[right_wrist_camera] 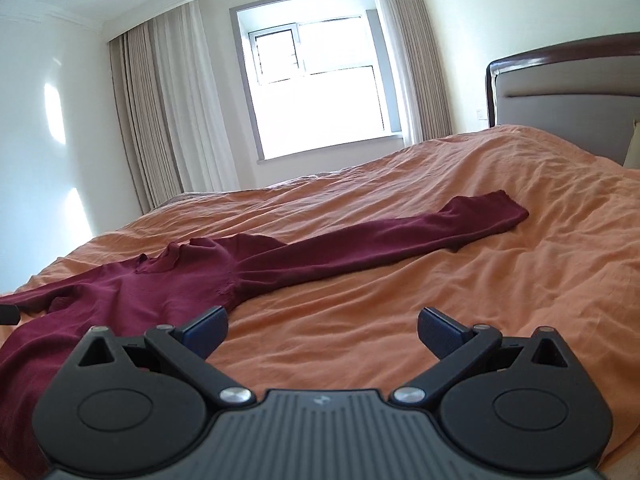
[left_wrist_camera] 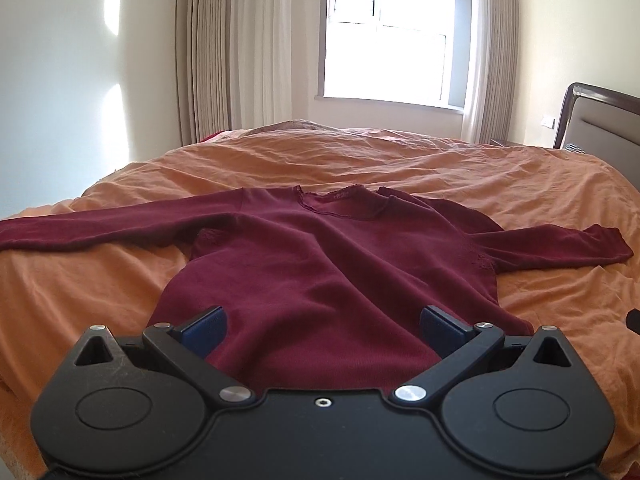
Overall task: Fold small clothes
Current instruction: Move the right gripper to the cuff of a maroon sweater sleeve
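Observation:
A dark red long-sleeved top (left_wrist_camera: 320, 264) lies flat on the orange bedspread (left_wrist_camera: 360, 164), neckline far from me and both sleeves spread out sideways. My left gripper (left_wrist_camera: 322, 330) is open just above the top's hem, its blue pads wide apart with cloth between them but not pinched. In the right wrist view the same top (right_wrist_camera: 132, 296) lies to the left, its right sleeve (right_wrist_camera: 380, 240) stretching toward the headboard. My right gripper (right_wrist_camera: 322, 330) is open over bare bedspread (right_wrist_camera: 480, 272), to the right of the top's body, holding nothing.
A padded headboard (right_wrist_camera: 568, 92) with a dark wood frame rises at the right. Beyond the bed's far side are a bright window (left_wrist_camera: 384, 36) and long beige curtains (left_wrist_camera: 224, 48). A small dark part of the other gripper (left_wrist_camera: 634, 320) shows at the right edge.

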A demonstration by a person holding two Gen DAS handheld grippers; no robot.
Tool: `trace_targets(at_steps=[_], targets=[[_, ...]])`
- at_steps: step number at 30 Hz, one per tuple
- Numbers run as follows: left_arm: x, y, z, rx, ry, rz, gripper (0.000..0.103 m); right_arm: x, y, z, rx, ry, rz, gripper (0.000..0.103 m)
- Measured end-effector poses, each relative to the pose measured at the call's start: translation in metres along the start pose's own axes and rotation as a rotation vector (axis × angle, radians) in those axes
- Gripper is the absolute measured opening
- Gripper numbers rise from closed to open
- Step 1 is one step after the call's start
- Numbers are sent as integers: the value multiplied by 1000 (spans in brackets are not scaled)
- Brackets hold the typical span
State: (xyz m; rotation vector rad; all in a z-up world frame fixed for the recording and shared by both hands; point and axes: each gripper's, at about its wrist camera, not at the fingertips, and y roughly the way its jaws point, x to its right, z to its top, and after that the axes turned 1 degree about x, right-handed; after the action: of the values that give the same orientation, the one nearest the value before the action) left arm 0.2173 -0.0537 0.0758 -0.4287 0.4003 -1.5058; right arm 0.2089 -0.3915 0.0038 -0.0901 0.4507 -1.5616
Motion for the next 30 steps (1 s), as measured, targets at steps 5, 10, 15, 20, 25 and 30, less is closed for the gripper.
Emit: trace_targets(at_steps=[5,10,15,20,25,30], targets=[[16,36,10,-35,-6,-4,103,20,34,12,-69,-26,-28,103],[32,72,13,-76,-10,-13,103,46,66,22,-137,6,-51,103],[45,93,9,-60,-36,-18,103,80,98,41,-150,46,-104,103],[56,106,-1,-45,-9,-18,103,119,131,62,-94,53,-182,103],[59,117,-12,-69,9,-22,103,167,172,84,-47,72,-275,103],[57,120,-17,-65,-4,-23,103,216,209,94,-61,214,-339,83]])
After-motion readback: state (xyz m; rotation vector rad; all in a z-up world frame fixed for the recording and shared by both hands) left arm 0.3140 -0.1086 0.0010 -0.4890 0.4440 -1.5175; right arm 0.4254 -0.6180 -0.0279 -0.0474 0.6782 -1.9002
